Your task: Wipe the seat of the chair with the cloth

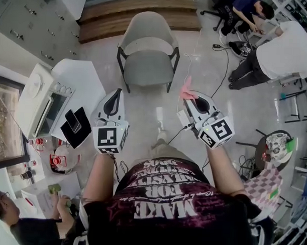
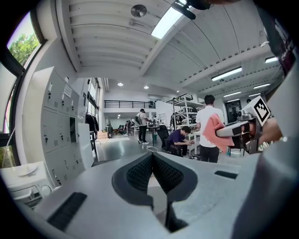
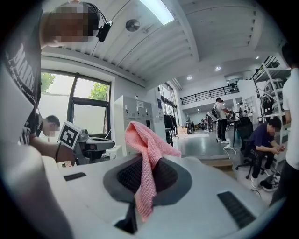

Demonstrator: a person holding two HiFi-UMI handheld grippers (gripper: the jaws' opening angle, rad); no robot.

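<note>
Cloth (image 3: 145, 158), pink, sits pinched in my right gripper's (image 1: 190, 101) shut jaws, one end poking up and the other draping down. My left gripper (image 2: 153, 158) beside it has its jaws together, seemingly on nothing. Beyond both, well apart, the grey chair (image 1: 148, 49) stands on the floor (image 1: 144, 106).

Showing cloth (image 3: 147, 154) as pink fabric, rough, open-knit and matt. Showing left gripper (image 2: 153, 155) and right gripper (image 3: 148, 164) as smooth matt plastic in pale grey, with pads (image 2: 139, 172) dark, rubbery-looking and finely dimpled. Presenting chair (image 1: 148, 69) with a smooth matt grey shell, plastic by its look, on thin dark legs, seemingly metal. Catching light on floor (image 1: 144, 104), pale, polished and faintly glossy. Showing platform (image 1: 142, 16) as brown wood planks with a dull sheen. Showing shirt (image 1: 165, 205) as matt black cloth with pale print.
</note>
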